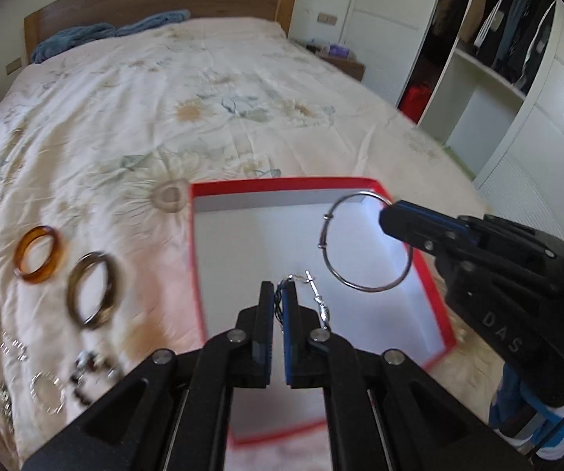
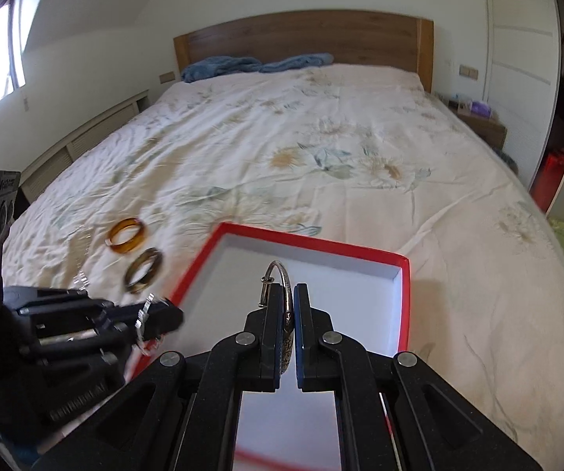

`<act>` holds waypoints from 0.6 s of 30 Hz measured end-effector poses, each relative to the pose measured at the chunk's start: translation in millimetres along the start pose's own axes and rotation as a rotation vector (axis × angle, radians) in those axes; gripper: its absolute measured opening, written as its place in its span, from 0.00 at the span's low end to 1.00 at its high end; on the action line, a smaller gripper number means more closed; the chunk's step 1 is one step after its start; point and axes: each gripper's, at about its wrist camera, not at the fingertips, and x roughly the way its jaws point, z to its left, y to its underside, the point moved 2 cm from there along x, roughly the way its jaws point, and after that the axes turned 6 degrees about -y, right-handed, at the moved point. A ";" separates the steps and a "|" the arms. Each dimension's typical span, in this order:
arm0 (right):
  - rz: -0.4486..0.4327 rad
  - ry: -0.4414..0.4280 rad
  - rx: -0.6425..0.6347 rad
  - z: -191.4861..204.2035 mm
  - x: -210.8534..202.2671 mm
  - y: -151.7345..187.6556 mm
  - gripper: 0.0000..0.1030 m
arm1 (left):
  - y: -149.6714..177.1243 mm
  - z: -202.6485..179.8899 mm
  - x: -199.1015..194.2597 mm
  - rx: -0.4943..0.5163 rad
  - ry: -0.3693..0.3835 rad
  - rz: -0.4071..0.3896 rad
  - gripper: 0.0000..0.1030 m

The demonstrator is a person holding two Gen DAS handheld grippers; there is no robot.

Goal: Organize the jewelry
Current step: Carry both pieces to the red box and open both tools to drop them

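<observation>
A red box with a white inside [image 1: 203, 243] [image 2: 401, 302] lies open on the bed. My left gripper [image 1: 280, 290] is shut on a thin silver chain [image 1: 321, 306] that dangles over the box; the gripper also shows in the right wrist view [image 2: 172, 316]. My right gripper [image 2: 289, 294] is shut on a silver bangle [image 2: 278, 271] and holds it above the box; in the left wrist view the bangle [image 1: 364, 288] hangs from that gripper [image 1: 389, 219]. An amber bangle [image 1: 40, 274] [image 2: 126, 249] and a brown bangle [image 1: 93, 320] [image 2: 142, 282] lie left of the box.
More small jewelry, a clear beaded bracelet [image 1: 48, 392] and dark pieces [image 1: 93, 369], lies on the floral bedspread [image 1: 164, 98] at the near left. A wooden headboard [image 2: 301, 39] and blue towels [image 2: 254, 64] are at the far end. An open wardrobe [image 1: 497, 39] stands to the right.
</observation>
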 end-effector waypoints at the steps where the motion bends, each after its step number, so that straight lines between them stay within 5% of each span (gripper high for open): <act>1: 0.008 -0.004 0.015 -8.6 9.1 -0.8 0.05 | -0.2 -2.4 8.3 0.009 -0.010 0.011 0.03; 9: 0.077 0.042 0.098 -69.7 60.0 9.3 0.05 | 7.6 -13.0 53.9 0.027 -0.040 0.084 0.03; 18: 0.120 0.081 0.073 -81.1 73.0 19.7 0.05 | 14.2 -12.7 62.3 0.015 -0.017 0.094 0.05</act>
